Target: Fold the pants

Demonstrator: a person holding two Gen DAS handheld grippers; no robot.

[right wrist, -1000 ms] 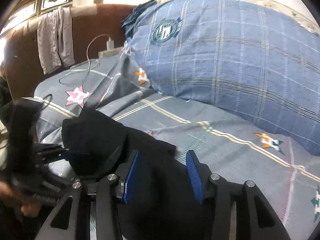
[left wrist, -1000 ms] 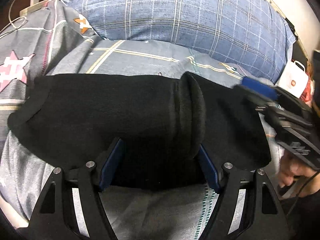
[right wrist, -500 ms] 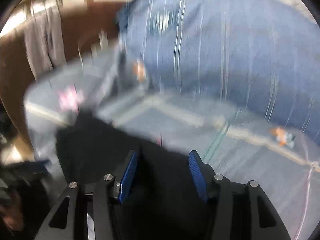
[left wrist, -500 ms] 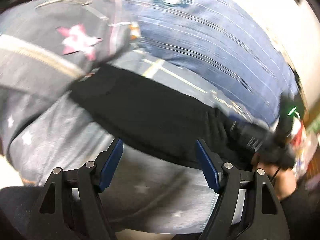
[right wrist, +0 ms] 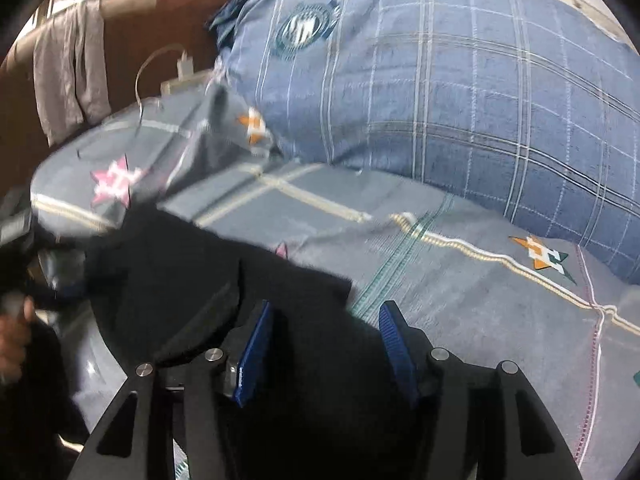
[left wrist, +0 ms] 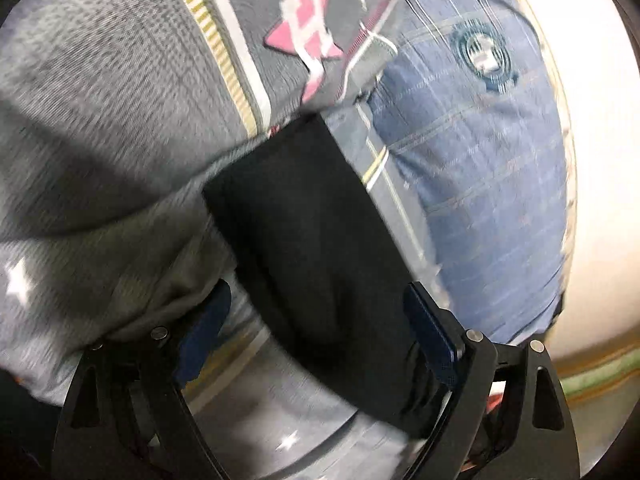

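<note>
The black pants (left wrist: 304,220) lie folded in a long band on the grey star-print bedsheet (left wrist: 100,100), running diagonally in the left wrist view. My left gripper (left wrist: 316,328) straddles their near end. Its jaws are opening and stand wider than the band, so the pads do not press on it. In the right wrist view the pants (right wrist: 192,264) spread under my right gripper (right wrist: 326,348). Its blue fingertips (right wrist: 256,352) stand apart with flat black cloth between them. The left gripper (right wrist: 24,272) and a hand (right wrist: 12,344) are a blur at the left edge.
A big blue plaid pillow (right wrist: 460,80) fills the far side of the bed. A brown headboard carries a hanging grey cloth (right wrist: 68,76). A white charger and cable (right wrist: 180,68) lie near the bed's corner. The sheet (right wrist: 460,300) right of the pants is bare.
The left gripper has let go of the pants' raised fold, rolled and swung sideways, so the pants now run diagonally. Its jaws stand wider. The right gripper's pads have spread a little.
</note>
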